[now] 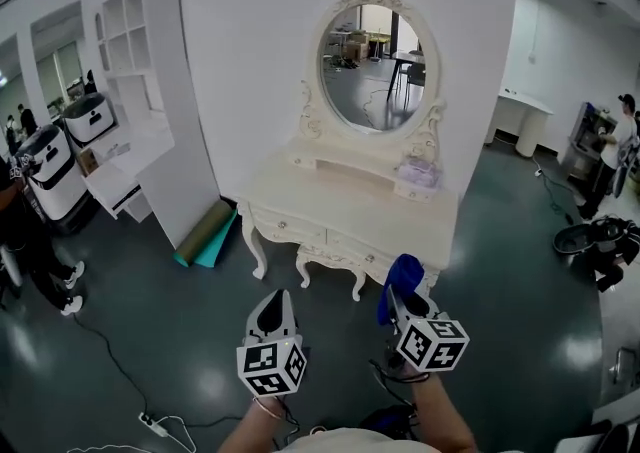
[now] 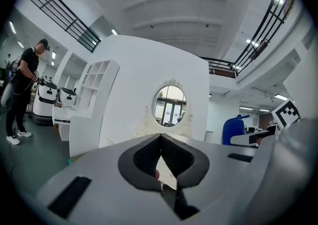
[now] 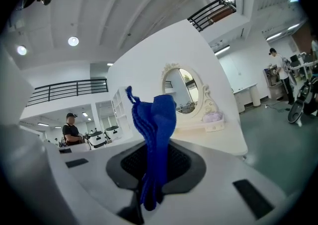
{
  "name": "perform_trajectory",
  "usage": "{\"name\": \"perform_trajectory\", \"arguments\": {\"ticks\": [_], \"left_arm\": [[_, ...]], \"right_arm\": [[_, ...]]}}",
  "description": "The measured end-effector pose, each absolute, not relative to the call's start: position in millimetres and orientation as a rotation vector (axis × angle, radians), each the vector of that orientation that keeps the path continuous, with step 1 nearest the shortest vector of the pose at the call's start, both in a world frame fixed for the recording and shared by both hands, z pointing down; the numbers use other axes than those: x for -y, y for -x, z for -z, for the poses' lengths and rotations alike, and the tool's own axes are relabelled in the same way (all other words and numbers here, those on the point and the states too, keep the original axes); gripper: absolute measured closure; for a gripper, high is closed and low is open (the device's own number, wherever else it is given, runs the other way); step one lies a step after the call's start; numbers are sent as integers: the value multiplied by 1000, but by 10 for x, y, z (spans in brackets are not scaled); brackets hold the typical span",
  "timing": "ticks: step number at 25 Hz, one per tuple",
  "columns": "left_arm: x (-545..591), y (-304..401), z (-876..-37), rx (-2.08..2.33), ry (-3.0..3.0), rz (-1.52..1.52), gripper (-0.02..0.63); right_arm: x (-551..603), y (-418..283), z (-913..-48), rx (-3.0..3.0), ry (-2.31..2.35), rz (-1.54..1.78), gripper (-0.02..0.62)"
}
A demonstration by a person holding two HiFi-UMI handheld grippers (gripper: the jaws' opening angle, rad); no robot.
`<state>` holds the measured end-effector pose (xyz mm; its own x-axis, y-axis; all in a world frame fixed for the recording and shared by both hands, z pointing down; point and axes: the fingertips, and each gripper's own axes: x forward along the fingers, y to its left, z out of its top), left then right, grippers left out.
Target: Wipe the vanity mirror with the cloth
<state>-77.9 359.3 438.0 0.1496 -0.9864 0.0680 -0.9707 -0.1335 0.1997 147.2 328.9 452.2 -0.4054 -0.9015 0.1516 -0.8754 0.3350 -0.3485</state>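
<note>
Mirror [image 1: 375,66] stands at the back edge of the vanity [image 1: 340,211], an oval glass in a carved cream frame, upright against the white wall. Its glass shows only room reflections; whether it is dusty or clean is too small to tell.

The cloth [image 1: 402,281], a blue one, is bunched and pinched between the jaws of the right gripper [image 3: 155,162], its free end standing up above the tips. It hangs in the air off the vanity's front edge, well apart from the mirror.

The left gripper [image 2: 160,142] has its jaws pressed together with nothing between them, and it points toward the vanity beside the right one.

By my reading the wiping has not begun: the cloth is in hand, which is the only step done. Left to do is closing in on the vanity, laying the cloth on the glass and working it across.

A pale purple thing [image 1: 418,173] sits at the vanity's back right corner.

No brand, label or writing can be read; the grippers' cubes carry only black-and-white square markers.
</note>
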Motion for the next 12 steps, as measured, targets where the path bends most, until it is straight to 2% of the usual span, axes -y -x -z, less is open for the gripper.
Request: {"name": "perform_trajectory", "arguments": {"ticks": [12], "left_arm": [[-3245, 1176, -4568, 1862, -2230, 84, 601]], "right_arm": [[-3081, -1314, -4690, -2422, 1767, 664, 529]]}}
